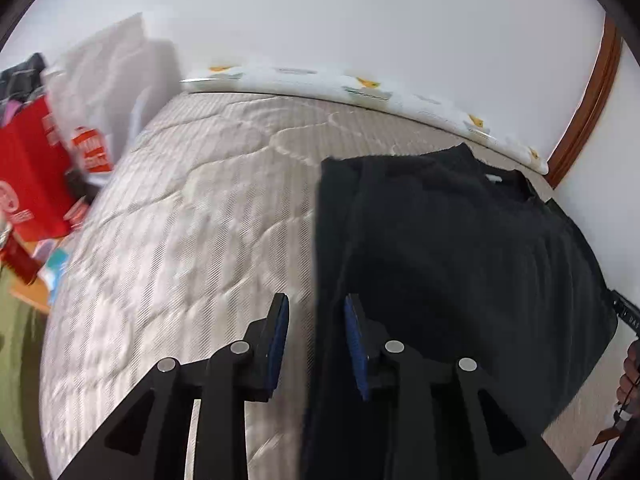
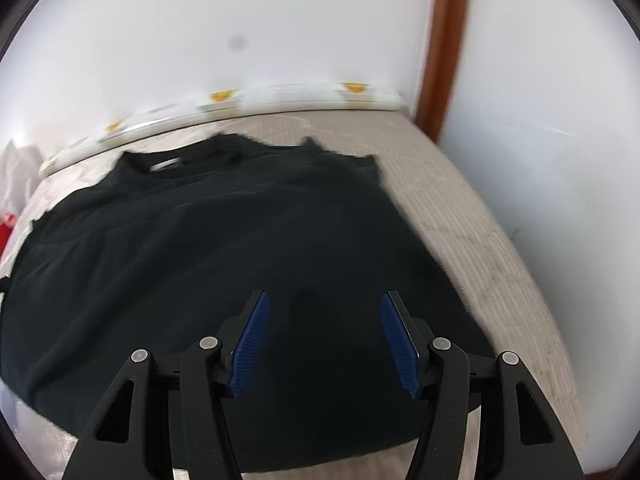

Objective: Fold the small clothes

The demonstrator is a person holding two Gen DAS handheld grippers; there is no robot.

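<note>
Writing on the red boxes (image 1: 28,184) beside the mattress (image 1: 180,220) is too blurred to be read in the left wrist view; the left gripper (image 1: 316,312) is seen narrowly parted and empty over the straight left edge of the black shirt (image 1: 460,260). In the right wrist view the black shirt (image 2: 224,264) is laid flat on the mattress (image 2: 480,240) with its collar pointed to the far wall, and the right gripper (image 2: 324,308) is held wide above it, gripping nothing.

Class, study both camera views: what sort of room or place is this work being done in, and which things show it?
Probably a bedroom at home. A bare quilted mattress serves as the work surface, a black garment lies spread on it, and a patterned pillow or cushion lies along the white wall.
</note>
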